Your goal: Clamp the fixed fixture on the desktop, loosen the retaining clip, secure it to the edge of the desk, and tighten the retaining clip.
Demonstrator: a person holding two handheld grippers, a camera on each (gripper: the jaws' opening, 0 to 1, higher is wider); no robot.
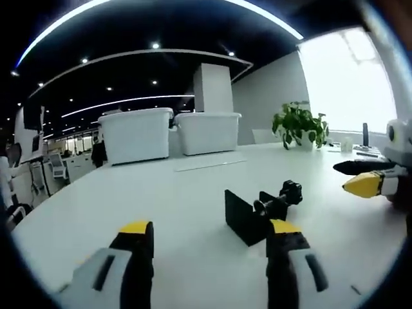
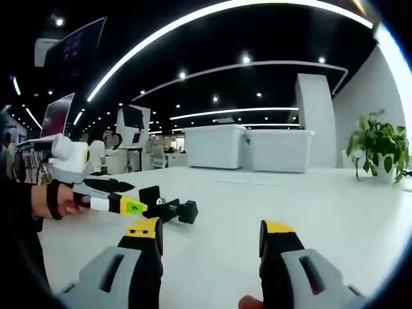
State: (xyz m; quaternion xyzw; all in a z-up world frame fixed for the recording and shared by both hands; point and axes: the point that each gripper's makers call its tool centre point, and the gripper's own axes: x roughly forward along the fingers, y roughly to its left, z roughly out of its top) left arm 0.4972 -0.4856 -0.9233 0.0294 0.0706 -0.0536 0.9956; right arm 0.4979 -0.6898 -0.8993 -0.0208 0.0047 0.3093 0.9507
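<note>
Black clamp fixture [image 1: 261,211] lies on white desk [image 1: 193,193], untouched. Left gripper [image 1: 209,235] jaws spread, nothing held. Right gripper [image 2: 209,235] likewise spread, nothing held, near the fixture.

Two white storage bins [image 1: 136,134] [image 1: 207,132] stand side by side at the far end of the white surface [image 1: 161,199]. A potted plant [image 1: 297,123] sits to the right of the bins, near a bright window [image 1: 347,80], and a white pillar [image 1: 214,87] rises behind them.

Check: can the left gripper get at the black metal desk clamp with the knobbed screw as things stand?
Probably yes. The left gripper is open, and the black metal desk clamp lies on the white table just ahead, by its right-hand jaw, with bare tabletop between.
</note>
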